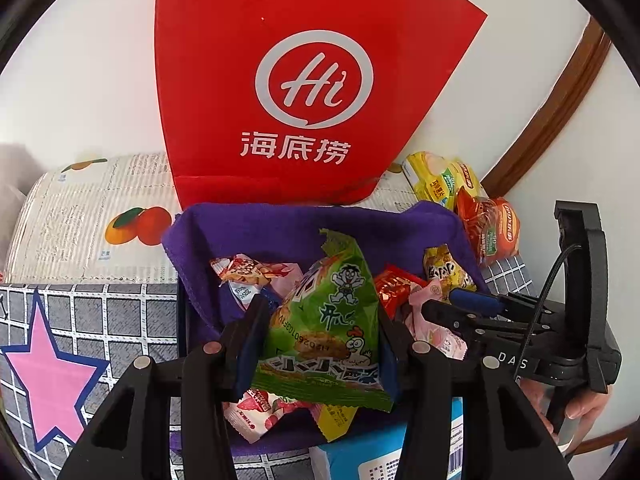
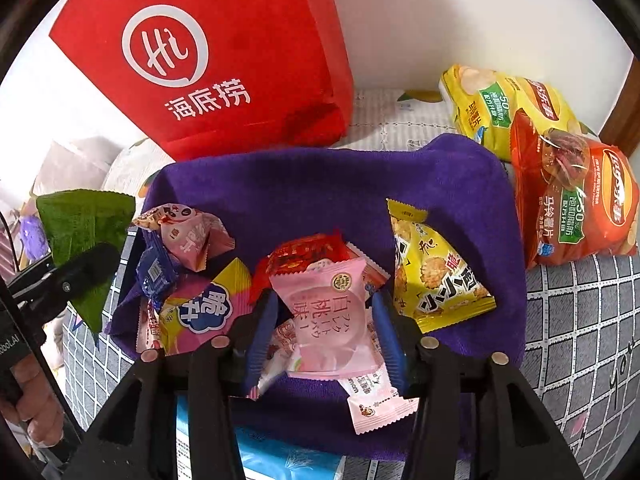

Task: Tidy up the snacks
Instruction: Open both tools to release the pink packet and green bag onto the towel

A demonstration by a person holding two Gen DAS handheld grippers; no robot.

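Left hand-held gripper [image 1: 316, 344] gripping green packet [image 1: 328, 320], red bag [image 1: 296, 80] behind purple cloth [image 1: 280, 232]

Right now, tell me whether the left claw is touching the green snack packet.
Touching. The left wrist view shows the left claw with both blue pads pressed against the green snack packet, held above the purple cloth.

Green packet [image 1: 324, 320] in my blue pads [image 1: 248, 344], pale pink packet [image 2: 324, 312] in the other pair; purple cloth [image 2: 320, 184], red bag [image 1: 288, 80] with white logo, grey checked sheet [image 2: 580, 320], pink star [image 1: 48, 376].
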